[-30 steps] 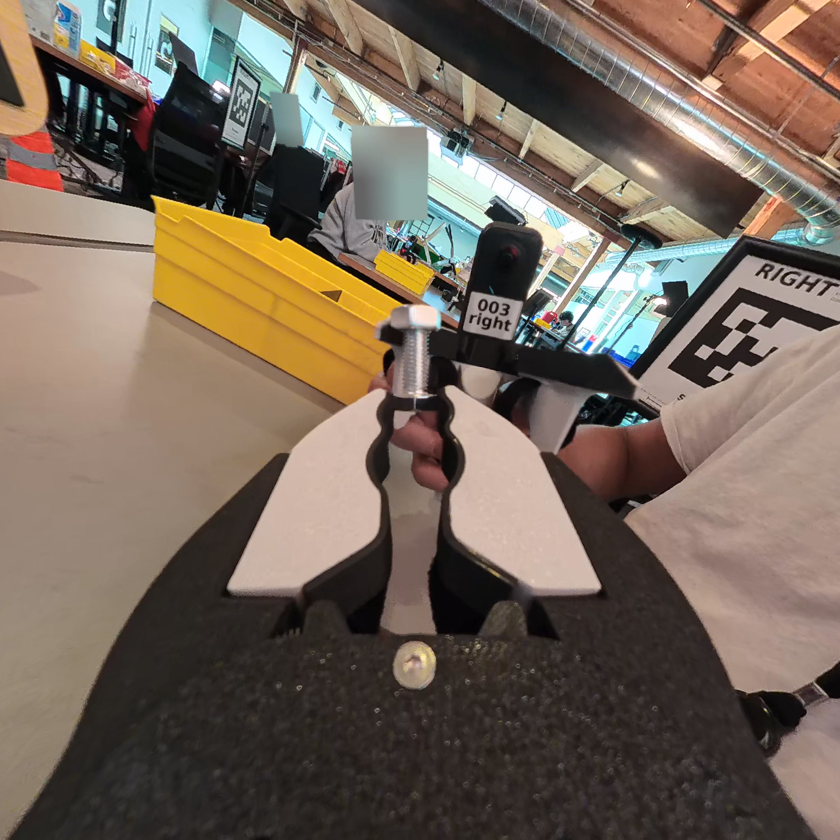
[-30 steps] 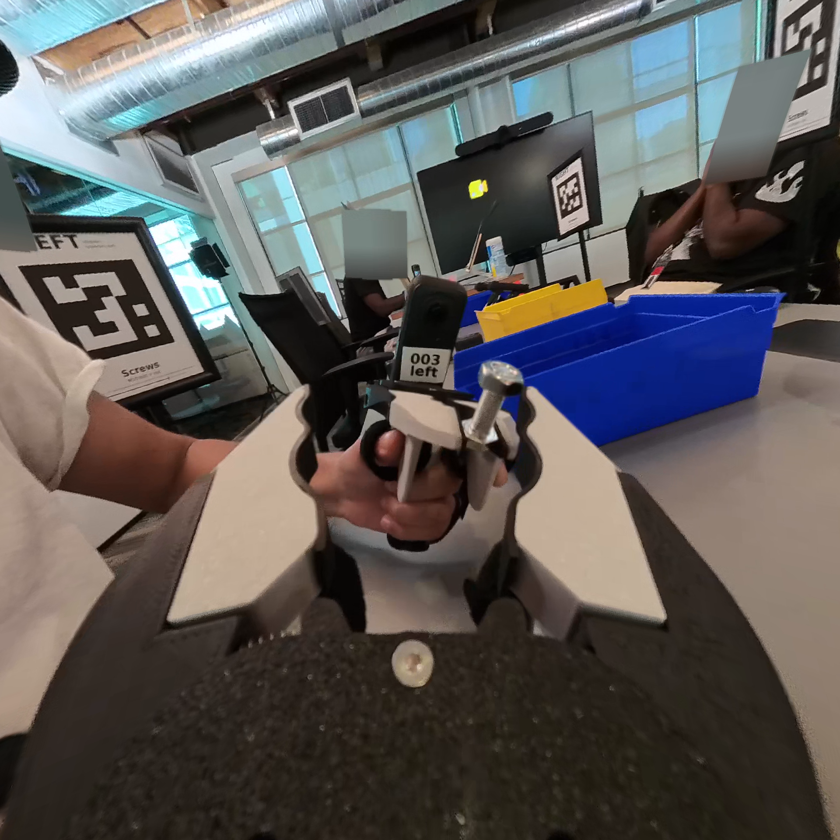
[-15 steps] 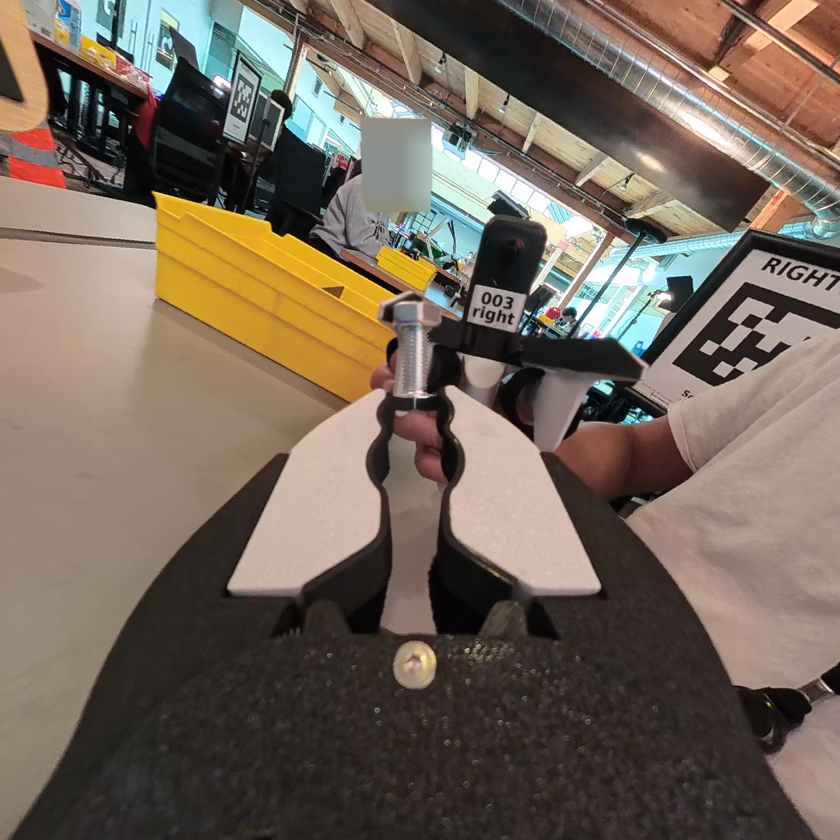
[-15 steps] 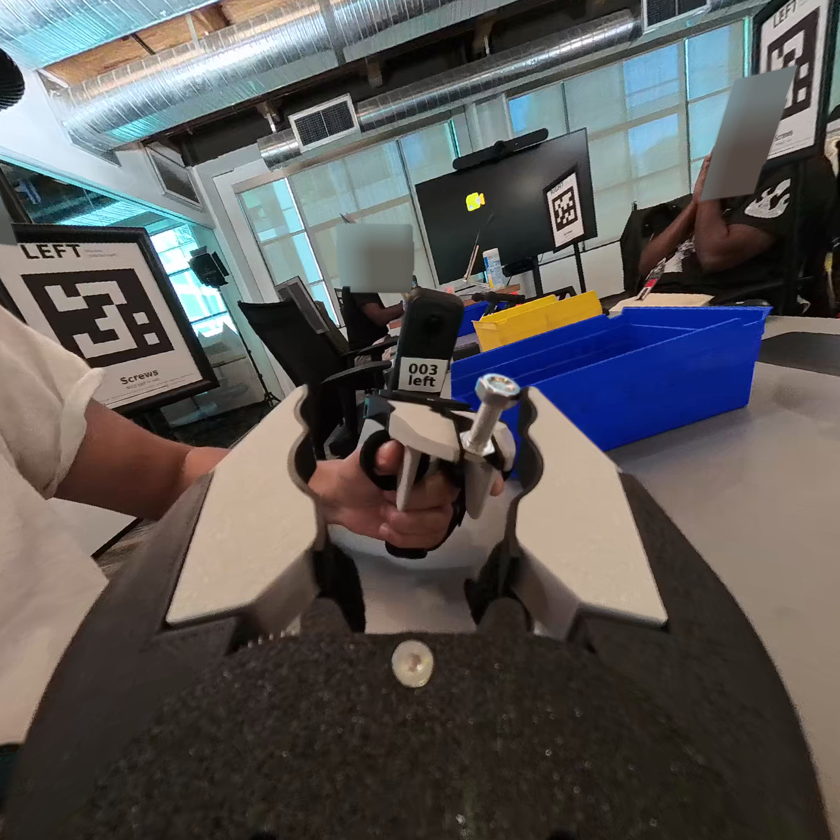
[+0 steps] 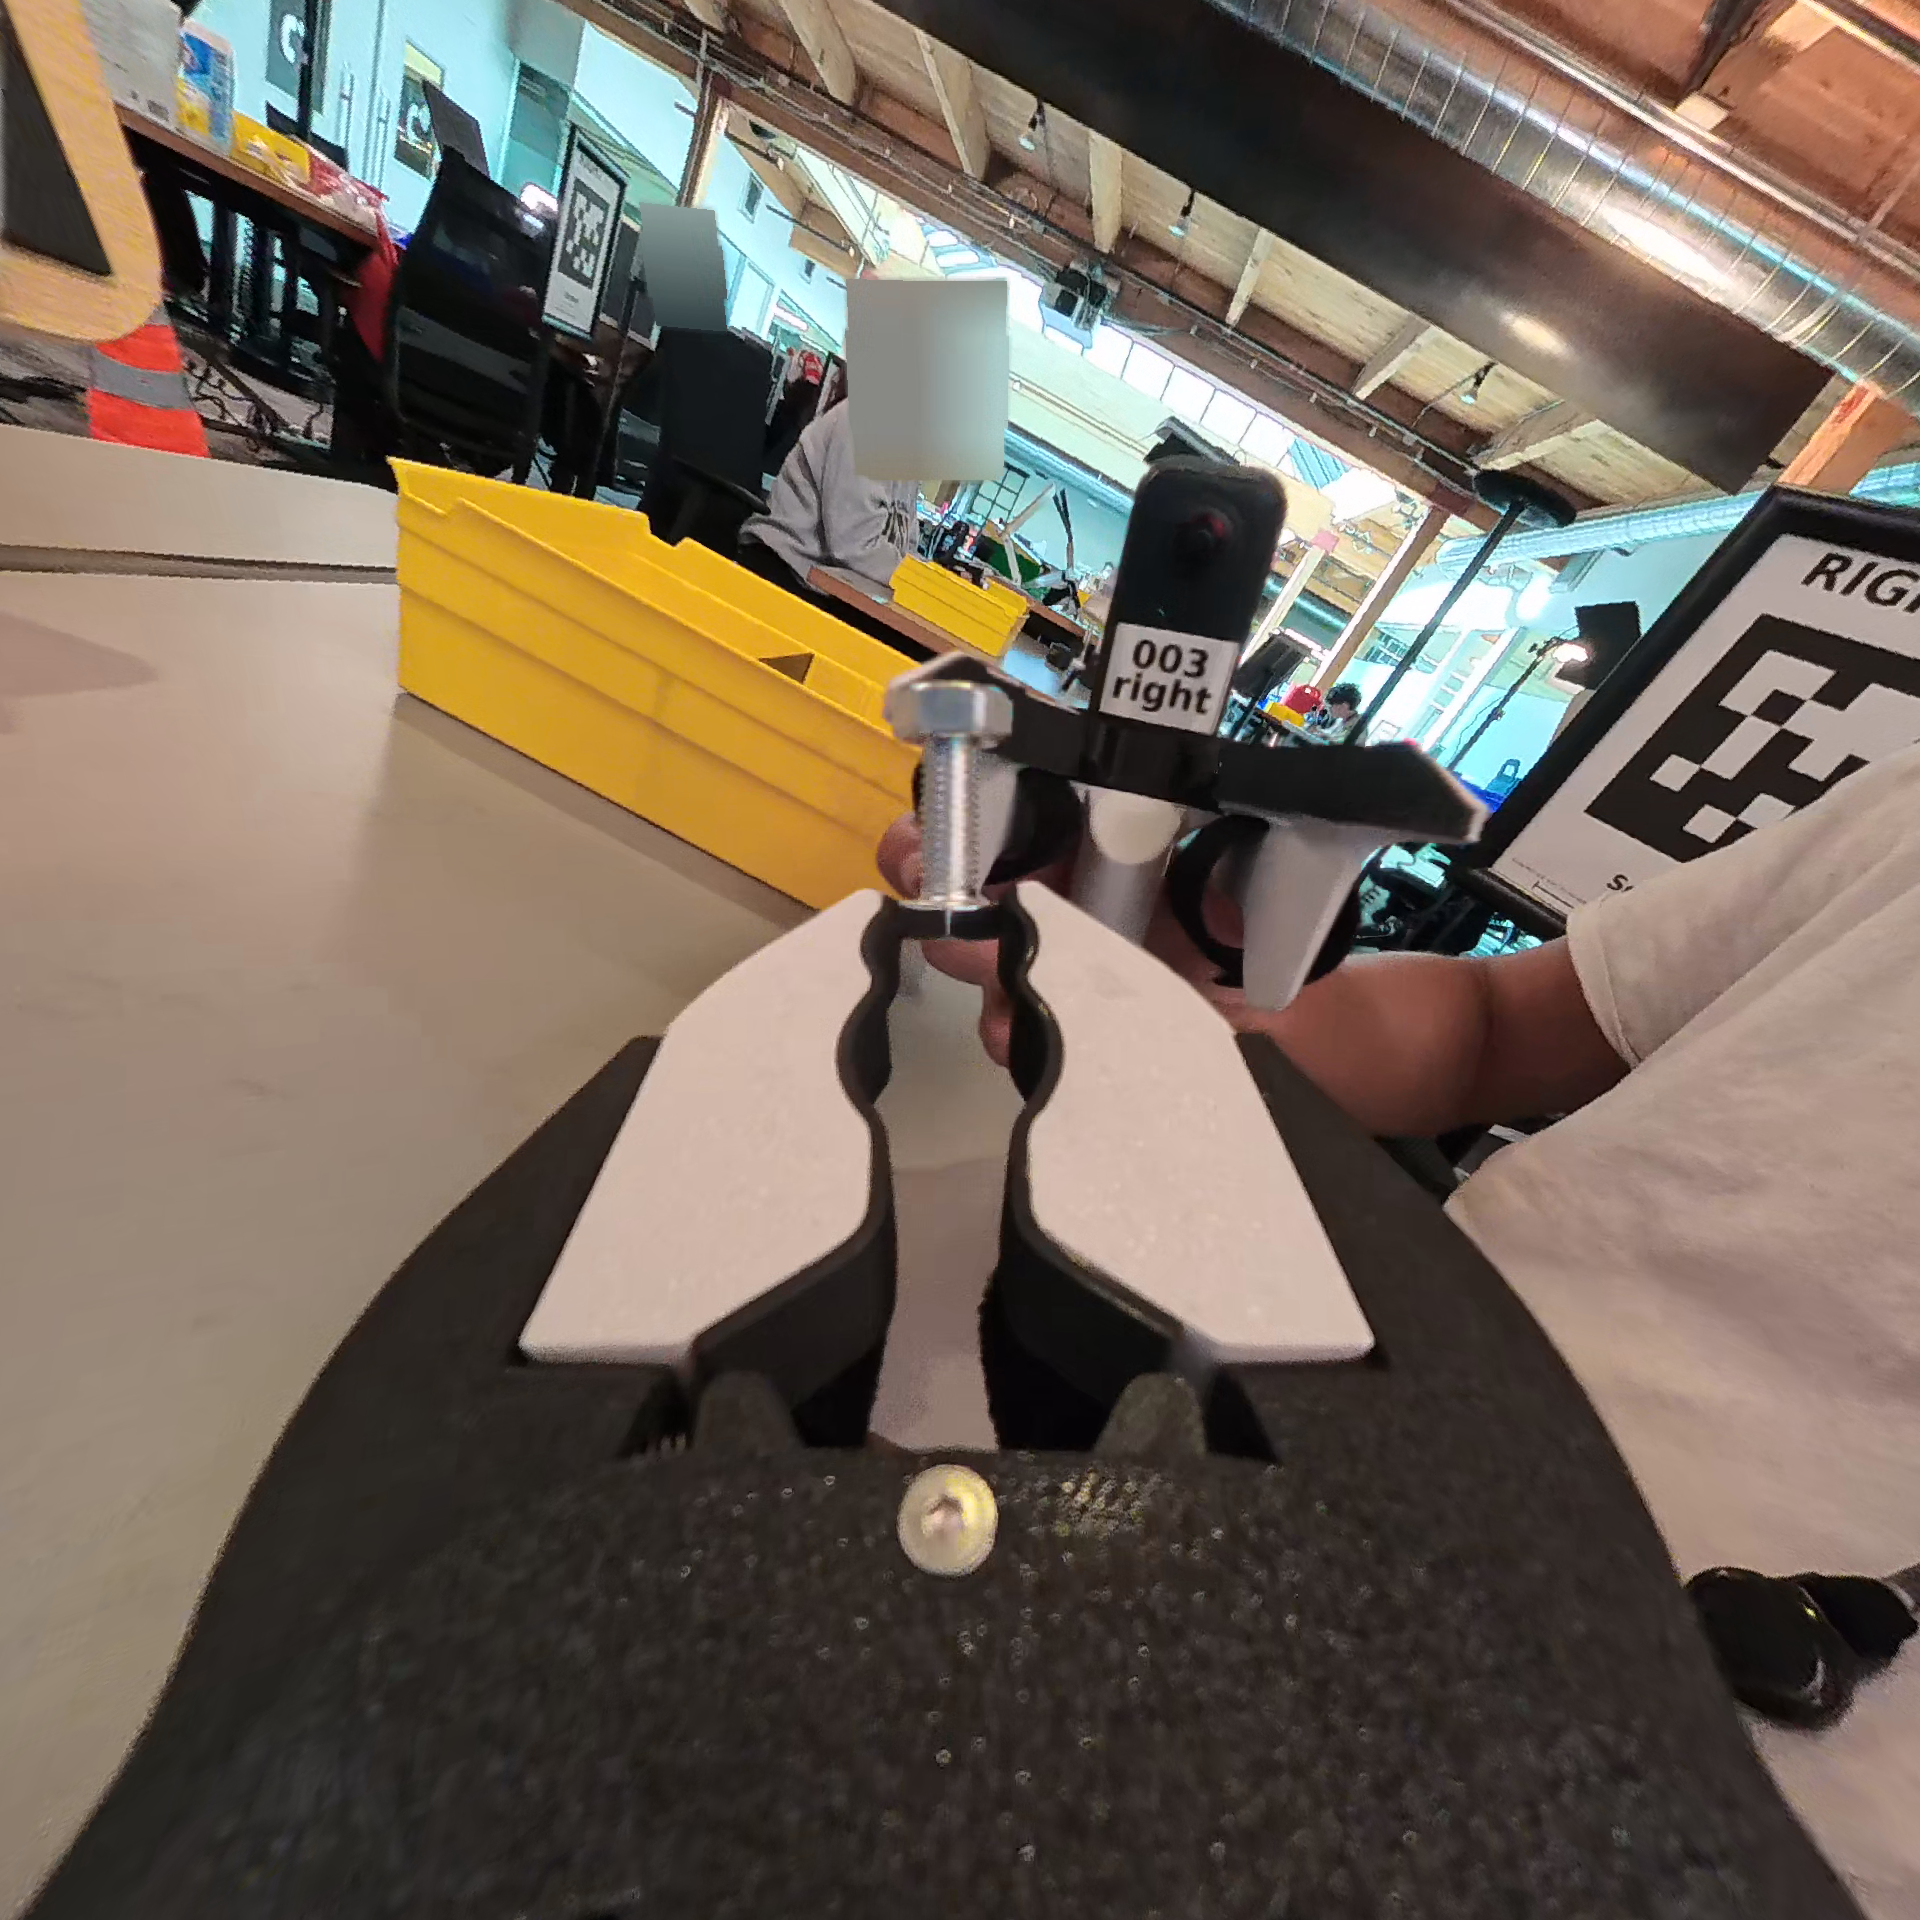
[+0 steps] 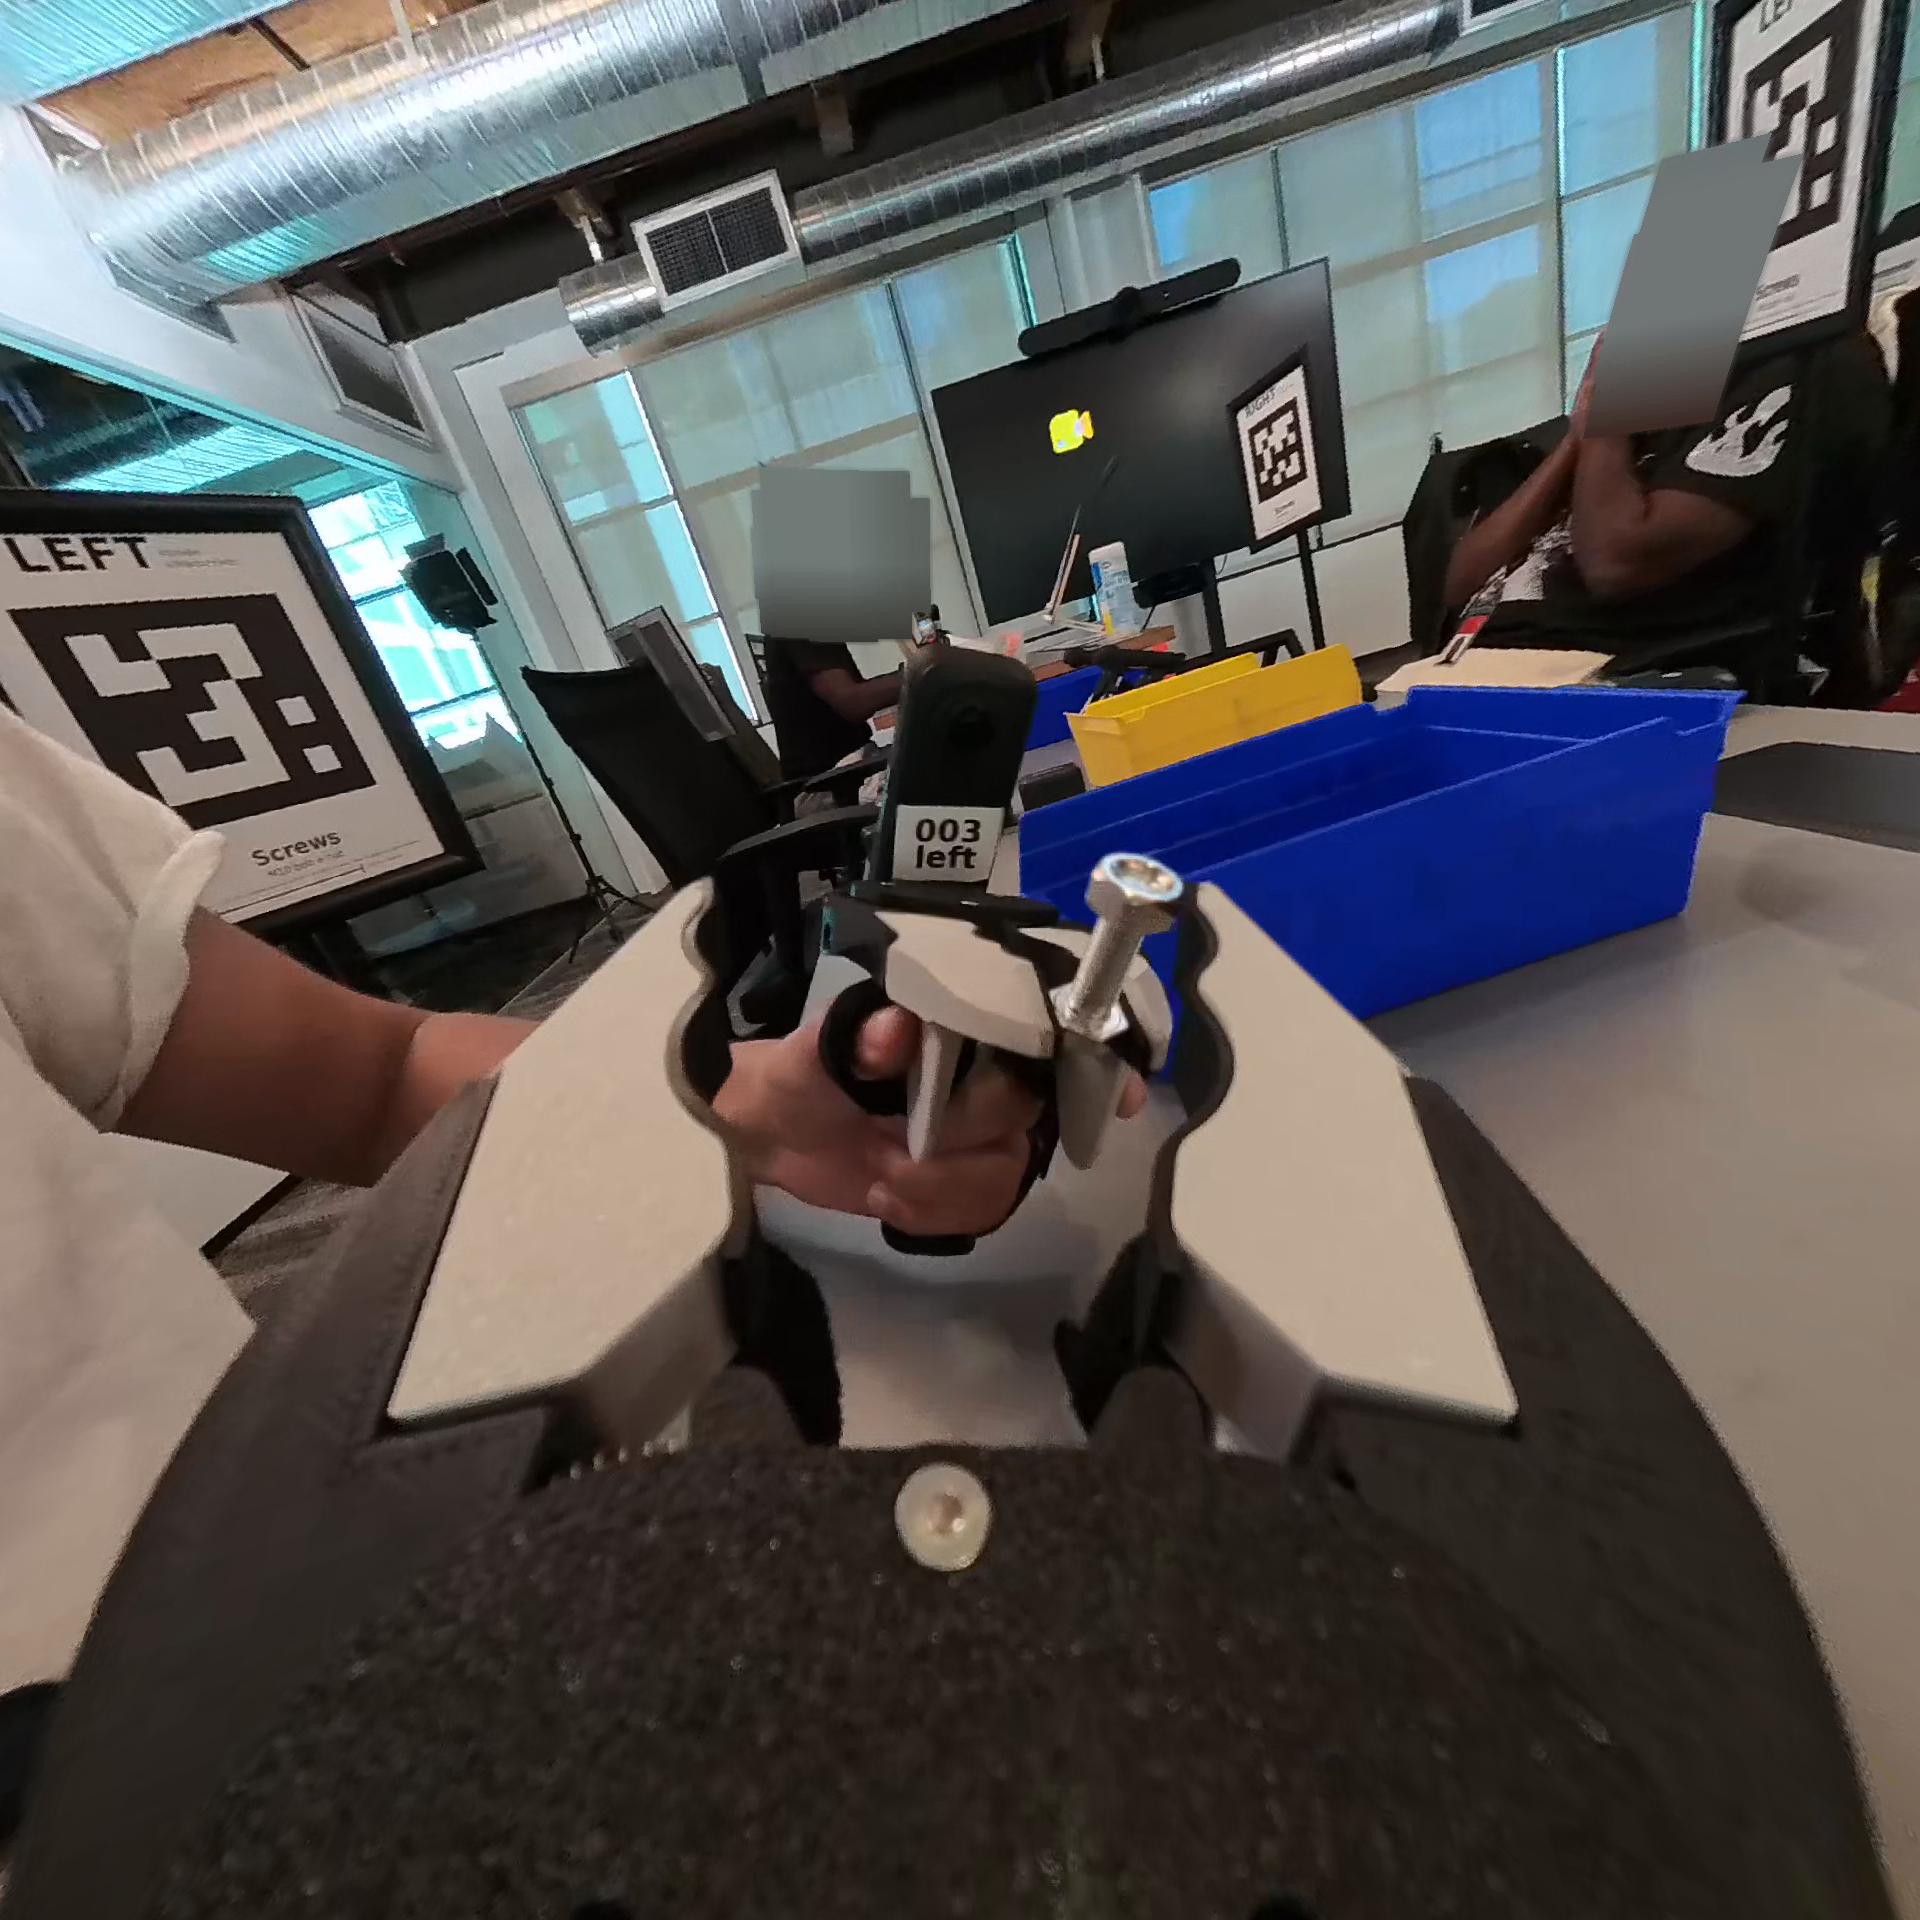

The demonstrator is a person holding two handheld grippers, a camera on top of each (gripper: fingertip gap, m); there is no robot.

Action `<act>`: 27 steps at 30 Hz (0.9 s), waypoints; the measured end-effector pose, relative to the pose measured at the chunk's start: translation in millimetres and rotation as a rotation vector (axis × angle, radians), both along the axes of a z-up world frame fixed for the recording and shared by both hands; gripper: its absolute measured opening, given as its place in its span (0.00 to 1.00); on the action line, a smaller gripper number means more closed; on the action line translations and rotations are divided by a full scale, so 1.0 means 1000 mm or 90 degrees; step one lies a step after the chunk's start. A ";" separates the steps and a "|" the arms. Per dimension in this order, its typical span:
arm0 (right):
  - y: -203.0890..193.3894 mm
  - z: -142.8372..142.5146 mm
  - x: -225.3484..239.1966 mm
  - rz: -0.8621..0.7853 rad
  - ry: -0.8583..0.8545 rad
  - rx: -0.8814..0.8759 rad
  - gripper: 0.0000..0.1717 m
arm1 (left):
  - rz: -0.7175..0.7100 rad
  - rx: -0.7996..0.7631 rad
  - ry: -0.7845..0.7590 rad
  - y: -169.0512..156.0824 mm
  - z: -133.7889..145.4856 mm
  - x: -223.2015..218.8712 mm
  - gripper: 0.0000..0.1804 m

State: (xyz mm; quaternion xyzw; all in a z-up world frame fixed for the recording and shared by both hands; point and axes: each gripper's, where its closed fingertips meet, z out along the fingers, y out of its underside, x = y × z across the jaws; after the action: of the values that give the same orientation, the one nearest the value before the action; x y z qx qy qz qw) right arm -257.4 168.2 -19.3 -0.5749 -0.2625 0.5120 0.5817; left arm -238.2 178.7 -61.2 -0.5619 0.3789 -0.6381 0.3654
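Note:
My left gripper (image 5: pixel 948 920) is shut on the lower end of a silver hex bolt (image 5: pixel 951 810), which stands upright above the fingertips. A nut seems to sit at the bolt's base. The right wrist view shows the same: the left gripper (image 6: pixel 1081 1039) faces me with the bolt (image 6: pixel 1117 945) leaning up from its tips. My right gripper (image 6: pixel 951 914) is wide open, its two fingers on either side of the left gripper's tips. The bolt is close to the inner edge of its right finger (image 6: pixel 1247 997), and neither pad presses on it. The right gripper also shows in the left wrist view (image 5: pixel 1143 883), just behind the bolt.
A yellow bin (image 5: pixel 623 675) stands on the pale table (image 5: pixel 260 935) to the far left. A blue bin (image 6: pixel 1455 862) stands on the table to the right, with another yellow bin (image 6: pixel 1216 707) behind it. The person's arm and white sleeve (image 5: pixel 1714 1039) fill the right side. Some 4 centimetres of space lies between my two pairs of fingers.
Little has changed. The left gripper keeps its hold on the bolt. The right gripper stays wide open around it, with only small drifts between the two.

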 end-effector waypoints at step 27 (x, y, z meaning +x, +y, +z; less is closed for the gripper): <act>0.016 -0.003 0.000 -0.003 0.037 -0.049 0.50 | 0.007 0.028 0.024 -0.004 -0.003 0.006 0.10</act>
State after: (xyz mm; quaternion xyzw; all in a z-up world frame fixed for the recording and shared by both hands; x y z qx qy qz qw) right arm -257.5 184.4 -22.4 -0.5823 -0.2240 0.5367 0.5680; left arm -231.9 174.5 -64.6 -0.5673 0.3966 -0.6172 0.3739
